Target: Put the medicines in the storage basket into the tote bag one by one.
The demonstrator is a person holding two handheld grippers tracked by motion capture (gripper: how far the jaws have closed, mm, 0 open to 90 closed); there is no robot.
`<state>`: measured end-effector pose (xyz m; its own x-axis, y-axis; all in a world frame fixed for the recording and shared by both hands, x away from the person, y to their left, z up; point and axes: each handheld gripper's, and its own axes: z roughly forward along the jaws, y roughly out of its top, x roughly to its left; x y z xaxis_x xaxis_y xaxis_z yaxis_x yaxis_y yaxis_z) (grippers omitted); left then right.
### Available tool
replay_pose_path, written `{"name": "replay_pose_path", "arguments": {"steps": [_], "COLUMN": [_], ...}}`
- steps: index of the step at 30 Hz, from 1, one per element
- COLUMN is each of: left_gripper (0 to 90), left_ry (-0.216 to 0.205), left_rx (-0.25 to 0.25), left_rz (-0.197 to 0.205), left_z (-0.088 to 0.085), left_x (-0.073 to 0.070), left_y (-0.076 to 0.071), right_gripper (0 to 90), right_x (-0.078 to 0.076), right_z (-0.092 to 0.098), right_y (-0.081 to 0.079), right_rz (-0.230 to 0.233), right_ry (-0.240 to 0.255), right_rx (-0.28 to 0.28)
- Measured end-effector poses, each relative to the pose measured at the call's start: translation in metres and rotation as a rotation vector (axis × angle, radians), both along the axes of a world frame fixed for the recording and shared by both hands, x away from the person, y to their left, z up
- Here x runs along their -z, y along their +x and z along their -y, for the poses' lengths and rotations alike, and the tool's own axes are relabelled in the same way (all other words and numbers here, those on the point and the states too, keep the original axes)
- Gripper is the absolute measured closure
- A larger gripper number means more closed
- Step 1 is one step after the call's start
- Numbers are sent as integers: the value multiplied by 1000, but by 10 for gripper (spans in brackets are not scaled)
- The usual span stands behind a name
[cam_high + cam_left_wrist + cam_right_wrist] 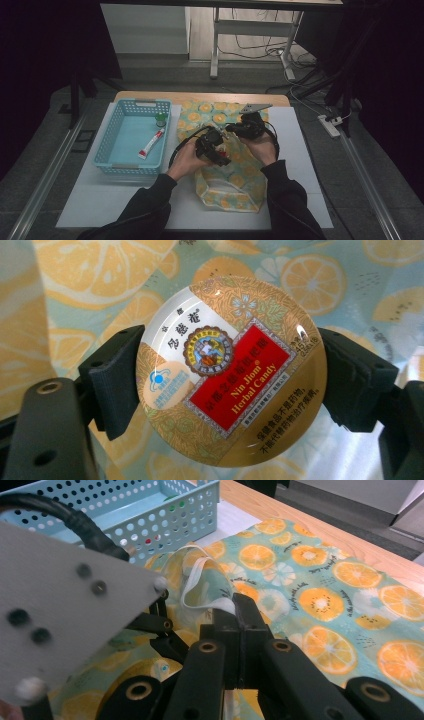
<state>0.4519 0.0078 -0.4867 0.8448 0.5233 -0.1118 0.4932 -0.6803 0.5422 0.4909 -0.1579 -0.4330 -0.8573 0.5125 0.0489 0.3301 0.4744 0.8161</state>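
Note:
A round gold tin (235, 340) with a red "Nin Jiom Herbal Candy" label sits flat between the pads of my left gripper (235, 377), which is shut on it, just above the orange-print cloth. In the high view the left gripper (215, 147) hovers over the middle of the cloth bag (230, 192). My right gripper (236, 129) is just beyond it, and its jaws (240, 607) are shut on the bag's white strap (200, 582), lifting the edge of the bag (320, 580). The left gripper's grey plate (65, 615) stands close in the right gripper view.
A light blue perforated basket (112, 142) stands left of the bag, holding a white and red tube (151, 143) and a small green-lidded jar (161, 119). Everything rests on a white mat (100, 200) on a wooden table (200, 96).

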Motion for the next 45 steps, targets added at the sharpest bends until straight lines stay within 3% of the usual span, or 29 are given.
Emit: {"name": "replay_pose_path", "arguments": {"steps": [8,23,27,29,34,40,45], "left_gripper": [202,199,190,136,111,93,52], "left_ry": [38,37,19,-13,-56,-62,-113], "left_rx": [7,-7,1,-8,-18,-3,8], "left_rz": [19,45,39,26,3,2,-11], "left_z": [8,15,14,12,7,-1,-7], "left_x": [10,26,28,26,18,8,-3], "left_y": [8,17,17,17,13,3,-6], "right_gripper": [899,899,899,899,899,898,898], "right_x": [3,10,11,11,10,9,8], "right_z": [4,6,6,6,7,6,5], "right_y": [4,8,9,9,8,7,6], "right_rz": [-2,-10,-12,-12,-8,-15,-16], "right_ry": [5,-7,-8,-5,-1,7,7], "right_rx": [22,38,39,38,34,26,18]}}
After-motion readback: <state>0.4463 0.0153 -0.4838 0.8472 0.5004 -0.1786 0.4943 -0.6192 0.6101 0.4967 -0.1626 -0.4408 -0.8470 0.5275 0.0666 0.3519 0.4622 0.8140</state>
